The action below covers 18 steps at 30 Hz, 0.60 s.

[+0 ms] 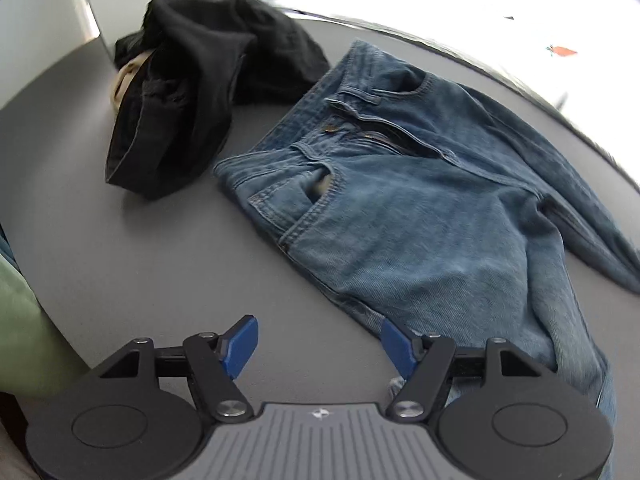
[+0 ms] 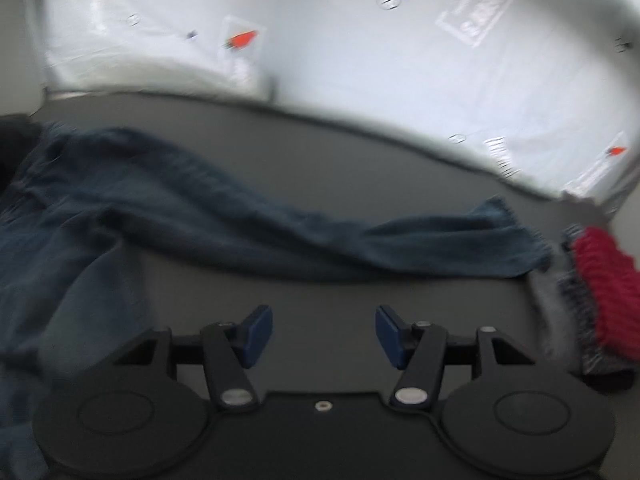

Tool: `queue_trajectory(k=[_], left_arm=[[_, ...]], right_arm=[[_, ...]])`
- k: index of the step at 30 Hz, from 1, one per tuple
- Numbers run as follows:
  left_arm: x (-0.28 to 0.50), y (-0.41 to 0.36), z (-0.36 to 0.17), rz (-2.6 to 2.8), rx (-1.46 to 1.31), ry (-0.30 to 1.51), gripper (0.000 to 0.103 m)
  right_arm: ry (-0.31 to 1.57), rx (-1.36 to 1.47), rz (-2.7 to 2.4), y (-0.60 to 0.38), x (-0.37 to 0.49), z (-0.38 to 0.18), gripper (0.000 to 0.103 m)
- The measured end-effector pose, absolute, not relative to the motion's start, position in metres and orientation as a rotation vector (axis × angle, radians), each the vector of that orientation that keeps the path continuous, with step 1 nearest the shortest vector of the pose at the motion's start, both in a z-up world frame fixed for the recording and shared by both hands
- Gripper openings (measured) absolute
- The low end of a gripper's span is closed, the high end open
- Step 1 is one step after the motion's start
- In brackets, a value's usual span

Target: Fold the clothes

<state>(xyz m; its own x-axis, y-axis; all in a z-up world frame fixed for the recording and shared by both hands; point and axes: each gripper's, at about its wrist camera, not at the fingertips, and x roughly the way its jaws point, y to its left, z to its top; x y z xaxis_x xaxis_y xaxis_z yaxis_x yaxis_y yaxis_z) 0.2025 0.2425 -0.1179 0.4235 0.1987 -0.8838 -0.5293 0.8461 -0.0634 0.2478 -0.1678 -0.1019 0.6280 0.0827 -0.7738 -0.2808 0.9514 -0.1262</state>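
A pair of blue jeans (image 1: 404, 200) lies spread on the grey table (image 1: 120, 248), waistband toward the far left, legs running right. My left gripper (image 1: 319, 346) is open and empty, just above the table at the near edge of one jeans leg. In the right wrist view the jeans (image 2: 168, 216) lie to the left, with one leg stretching right to its frayed hem (image 2: 516, 232). My right gripper (image 2: 324, 334) is open and empty over bare table (image 2: 340, 168), in front of that leg.
A heap of black clothing (image 1: 192, 80) lies at the far left of the table. A red and grey knitted garment (image 2: 600, 296) lies at the right edge. A green cloth (image 1: 24, 320) shows at the near left. White patterned floor (image 2: 360, 60) lies beyond the table.
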Motion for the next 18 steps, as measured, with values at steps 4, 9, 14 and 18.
queue_trajectory(k=[4,9,14,18], left_arm=[[0.225,0.278,-0.13,0.463,-0.467,1.021,0.077],[0.259,0.321,-0.155,0.457,-0.546,1.025,0.081],[0.296,0.341,-0.17,0.442,-0.519,1.055,0.082],[0.302,0.342,-0.171,0.441,-0.485,1.006,0.071]], right_arm=[[0.993,-0.158,0.36,-0.116,0.187,-0.119,0.066],[1.112,-0.068,0.379,-0.089,0.163,-0.128,0.079],[1.236,-0.023,0.288,-0.075,0.154,-0.144,0.085],[1.284,-0.052,0.171,-0.056,0.147,-0.162,0.085]])
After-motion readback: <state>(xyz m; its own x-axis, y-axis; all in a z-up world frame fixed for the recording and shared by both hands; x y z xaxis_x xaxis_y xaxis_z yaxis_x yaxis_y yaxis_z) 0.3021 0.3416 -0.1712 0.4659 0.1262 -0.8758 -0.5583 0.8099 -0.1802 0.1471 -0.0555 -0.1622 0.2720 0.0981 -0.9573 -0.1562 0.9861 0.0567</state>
